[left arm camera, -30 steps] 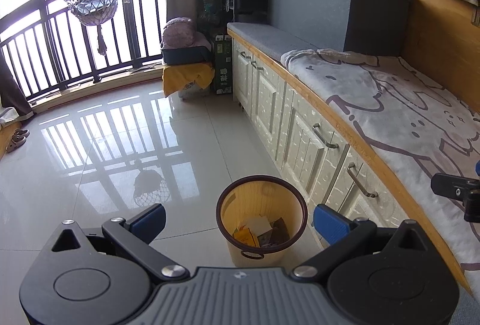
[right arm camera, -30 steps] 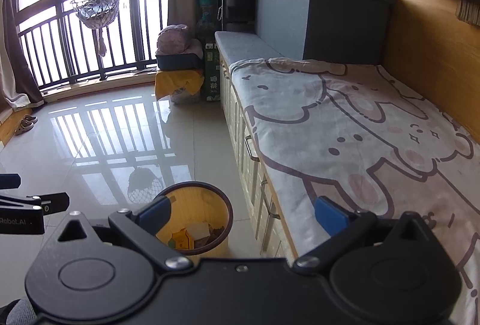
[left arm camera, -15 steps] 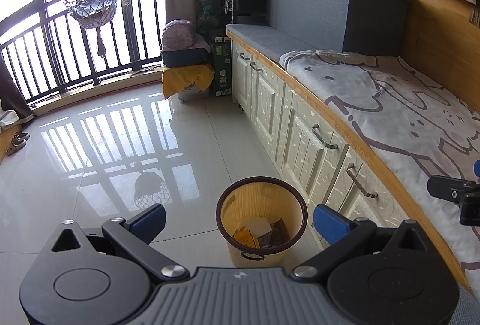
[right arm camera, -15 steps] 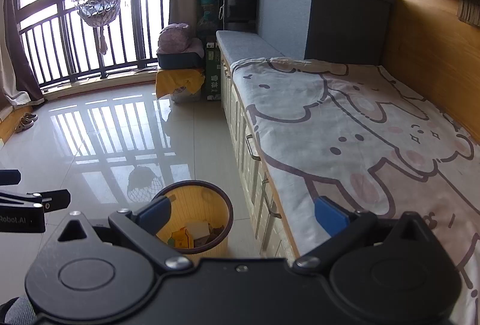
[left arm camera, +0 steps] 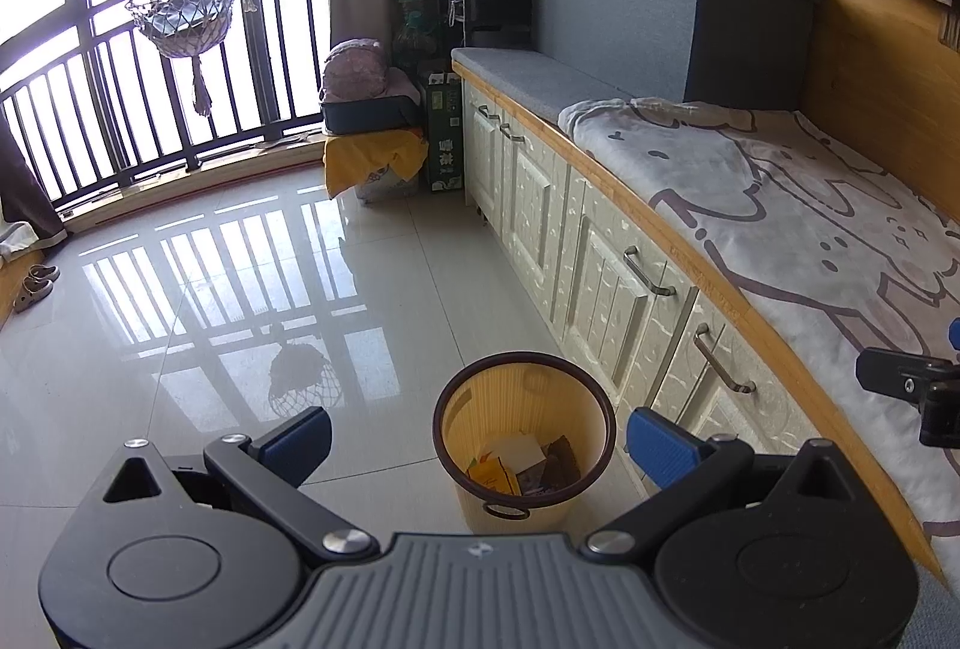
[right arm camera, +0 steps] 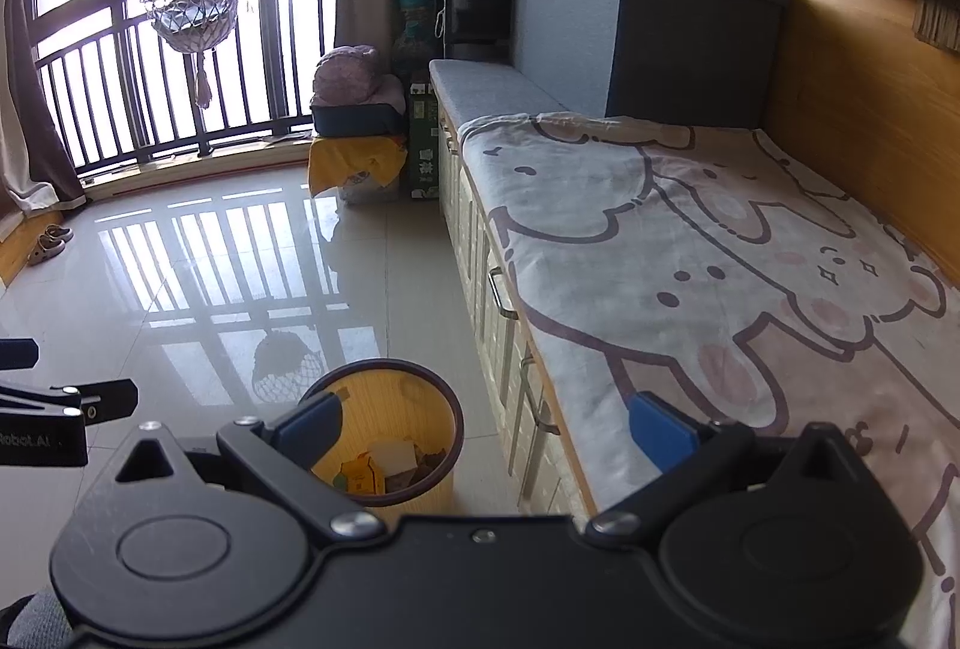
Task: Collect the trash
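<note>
A yellow waste bin with a dark rim (left arm camera: 528, 412) stands on the tiled floor beside the white cabinets; it also shows in the right wrist view (right arm camera: 420, 409). Paper and wrapper trash (left arm camera: 519, 466) lies in its bottom. My left gripper (left arm camera: 477, 439) is open and empty, held above and just before the bin. My right gripper (right arm camera: 486, 430) is open and empty, above the bench edge, with the bin at its left finger. The right gripper's tip shows at the right edge of the left wrist view (left arm camera: 912, 385).
White cabinets with metal handles (left arm camera: 600, 265) carry a bench covered by a cartoon blanket (right arm camera: 720, 277). A grey storage box (left arm camera: 660, 1) sits at the bench's far end. A yellow-draped stack (left arm camera: 372, 151) and a balcony railing (left arm camera: 150, 109) lie beyond the glossy floor (left arm camera: 210, 319).
Both views have shifted only slightly; the bin sits a touch further right in the right wrist view. Both grippers stay open and empty.
</note>
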`<action>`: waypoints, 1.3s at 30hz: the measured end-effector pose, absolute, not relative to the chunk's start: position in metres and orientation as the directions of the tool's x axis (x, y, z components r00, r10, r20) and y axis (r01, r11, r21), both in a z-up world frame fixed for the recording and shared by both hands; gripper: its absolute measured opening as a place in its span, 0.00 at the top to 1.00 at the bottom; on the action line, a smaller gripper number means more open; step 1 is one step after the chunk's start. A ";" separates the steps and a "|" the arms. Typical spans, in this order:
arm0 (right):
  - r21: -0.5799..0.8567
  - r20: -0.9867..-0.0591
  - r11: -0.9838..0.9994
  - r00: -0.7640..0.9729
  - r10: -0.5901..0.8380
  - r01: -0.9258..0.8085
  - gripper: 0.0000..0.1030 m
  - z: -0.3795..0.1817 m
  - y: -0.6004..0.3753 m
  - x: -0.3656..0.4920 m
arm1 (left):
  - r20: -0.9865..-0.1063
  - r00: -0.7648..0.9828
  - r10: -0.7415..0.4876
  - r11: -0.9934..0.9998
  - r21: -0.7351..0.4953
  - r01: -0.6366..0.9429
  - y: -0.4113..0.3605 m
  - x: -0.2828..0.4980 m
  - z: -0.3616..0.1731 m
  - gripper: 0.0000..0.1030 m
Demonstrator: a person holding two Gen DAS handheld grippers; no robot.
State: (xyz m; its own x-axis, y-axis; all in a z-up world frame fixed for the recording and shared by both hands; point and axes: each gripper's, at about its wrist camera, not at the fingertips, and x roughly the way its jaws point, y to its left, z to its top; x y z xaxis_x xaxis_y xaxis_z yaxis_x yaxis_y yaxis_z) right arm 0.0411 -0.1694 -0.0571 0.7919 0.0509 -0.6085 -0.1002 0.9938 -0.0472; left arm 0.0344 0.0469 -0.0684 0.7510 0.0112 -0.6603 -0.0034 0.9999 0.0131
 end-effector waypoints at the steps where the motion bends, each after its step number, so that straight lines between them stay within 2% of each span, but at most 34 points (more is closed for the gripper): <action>1: -0.049 -0.609 0.994 0.792 0.050 -0.100 0.00 -0.057 -0.169 0.041 | -0.660 0.751 0.011 1.000 0.014 -0.003 0.047 0.035 -0.068 0.00; 39: -0.052 -0.614 0.994 0.788 0.045 -0.097 0.00 -0.059 -0.170 0.041 | -0.660 0.751 0.010 1.000 0.015 -0.001 0.045 0.035 -0.069 0.00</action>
